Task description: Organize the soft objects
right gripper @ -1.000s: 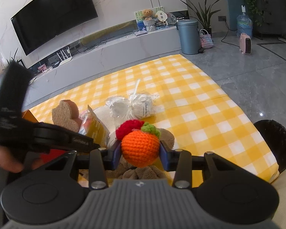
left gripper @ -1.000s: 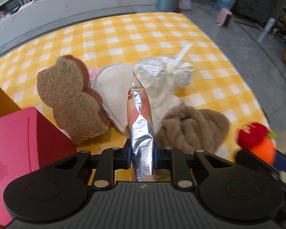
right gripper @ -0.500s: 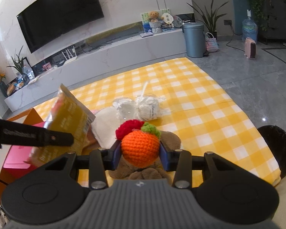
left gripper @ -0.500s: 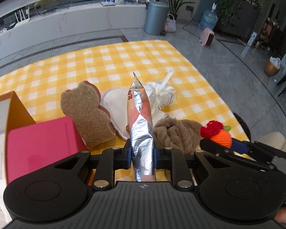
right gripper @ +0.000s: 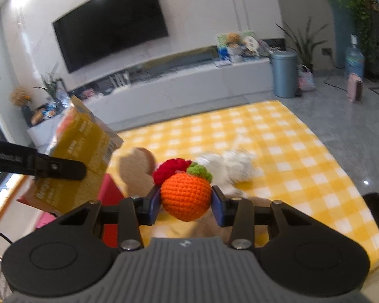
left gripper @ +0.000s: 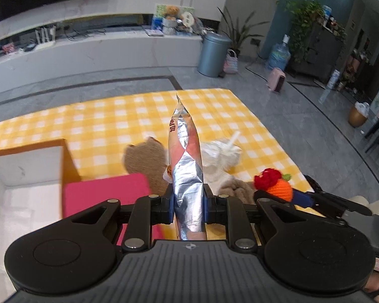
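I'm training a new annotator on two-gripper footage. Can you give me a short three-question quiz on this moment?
1. True or false: the left gripper is shut on a silver foil snack bag.
2. What does the right gripper hold? A) brown bear-shaped sponge B) orange crocheted fruit with red and green top C) beige knitted cloth
3. Fill in: the table is covered by a yellow and white ____ cloth.

Key: 1 true; 2 B, the orange crocheted fruit; 3 checked.
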`<state>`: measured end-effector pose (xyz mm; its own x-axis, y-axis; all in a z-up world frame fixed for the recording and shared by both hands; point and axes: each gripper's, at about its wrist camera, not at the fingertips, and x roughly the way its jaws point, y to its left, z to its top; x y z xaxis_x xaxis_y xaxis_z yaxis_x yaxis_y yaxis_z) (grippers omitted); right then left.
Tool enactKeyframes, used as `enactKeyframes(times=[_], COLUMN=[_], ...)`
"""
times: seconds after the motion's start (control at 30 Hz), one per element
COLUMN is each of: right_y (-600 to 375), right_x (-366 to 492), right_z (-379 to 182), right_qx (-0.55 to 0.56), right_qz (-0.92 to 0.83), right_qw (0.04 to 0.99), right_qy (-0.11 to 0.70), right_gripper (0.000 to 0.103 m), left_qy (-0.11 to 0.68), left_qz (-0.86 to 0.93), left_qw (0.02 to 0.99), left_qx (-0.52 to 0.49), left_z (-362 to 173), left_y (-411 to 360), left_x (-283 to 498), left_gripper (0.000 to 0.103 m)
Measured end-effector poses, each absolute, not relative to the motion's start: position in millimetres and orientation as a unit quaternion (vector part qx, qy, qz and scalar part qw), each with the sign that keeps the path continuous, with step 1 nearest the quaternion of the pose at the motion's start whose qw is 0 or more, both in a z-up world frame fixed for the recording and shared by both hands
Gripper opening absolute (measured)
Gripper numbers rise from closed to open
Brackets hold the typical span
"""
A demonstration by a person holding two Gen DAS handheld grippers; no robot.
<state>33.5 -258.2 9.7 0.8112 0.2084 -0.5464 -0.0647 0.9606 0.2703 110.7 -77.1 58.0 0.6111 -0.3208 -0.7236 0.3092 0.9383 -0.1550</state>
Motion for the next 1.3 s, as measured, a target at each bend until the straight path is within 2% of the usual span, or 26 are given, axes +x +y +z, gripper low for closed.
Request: enactKeyframes(times=[0.23,0.67,0.8,1.07,1.3], right_y=[-220.5,-93.2,-54.9,22.7,76.6], right_x=[30.0,21.7,19.8,30.0,59.1], right_z=[34.3,46.7,41.1,16.7,-16.2], right_qx=[0.125,0.059,0.028,-0.143,-0.161], right_qz=[0.094,0.206,0.249,0.303,0.328], right_qw=[0.954,0.942,0.924,0.861,0.791], right_qy=[0.256,0.258,0.291,0.382,0.491], right_gripper=[0.041,0.042,0.042,0.041,0.041], left_qy=[0.363,0.319,0.326,0.326,0.308], left_qz=[-0.128,-0.011,0.014,-0.007,0.006], left_qw=[0.923,0.943,0.940,0.930,0.934], left_qx=[-0.009,-0.092,-0.104,-0.167,-0.179], left_z=[77.1,72.1,54.7,22.5,15.8], left_y=[-31.8,91.7,125.7,187.0,202.8], left_x=[96.4,59.8,52.5,43.3,37.5], left_gripper=[0.023,0.023,0.023,0.023,0.023])
